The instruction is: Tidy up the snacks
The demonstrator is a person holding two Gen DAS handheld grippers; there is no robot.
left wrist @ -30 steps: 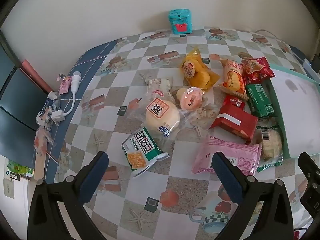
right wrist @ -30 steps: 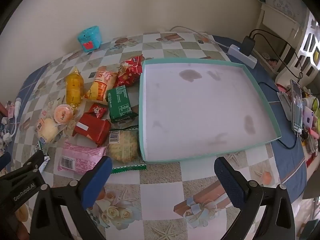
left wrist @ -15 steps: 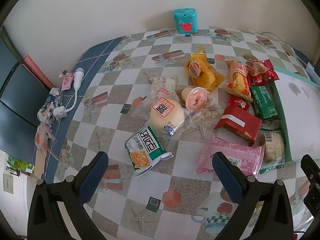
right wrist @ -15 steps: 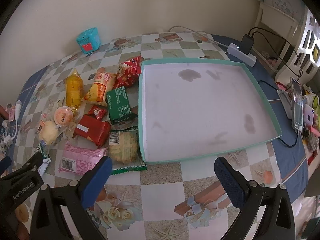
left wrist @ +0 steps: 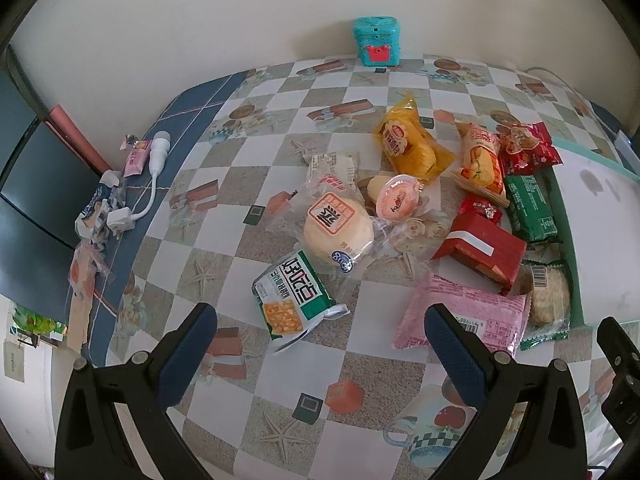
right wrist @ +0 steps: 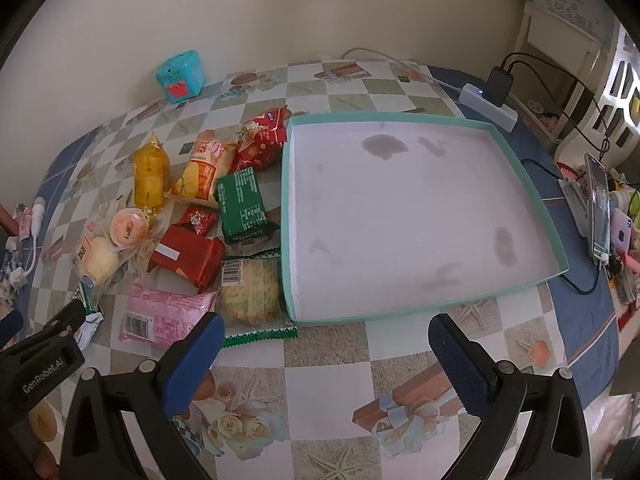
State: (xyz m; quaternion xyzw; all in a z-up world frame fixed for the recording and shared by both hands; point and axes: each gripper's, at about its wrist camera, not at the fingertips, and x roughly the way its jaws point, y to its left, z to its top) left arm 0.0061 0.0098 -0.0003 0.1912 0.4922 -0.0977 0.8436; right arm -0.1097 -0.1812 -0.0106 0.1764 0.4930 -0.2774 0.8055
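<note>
A: While both jaws are standing apart, left gripper [left wrist: 320, 344] is hovering lower centre, snacks [left wrist: 420, 216] lying beyond.
B: Right gripper [right wrist: 322, 354] is facing the tray [right wrist: 524, 176] rim; floor bare.

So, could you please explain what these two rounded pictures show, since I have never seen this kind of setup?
Each picture comes from a fisheye camera mounted on a handheld two-finger gripper, looking forward along its blue-padded fingers. A person holds one gripper in each hand; there is no robot arm. The left gripper points at a pile of snacks on a checkered tablecloth. The right gripper faces a shallow teal-rimmed tray with nothing in it, the snacks lying beside its left edge. Both grippers are open and hold nothing.
</note>
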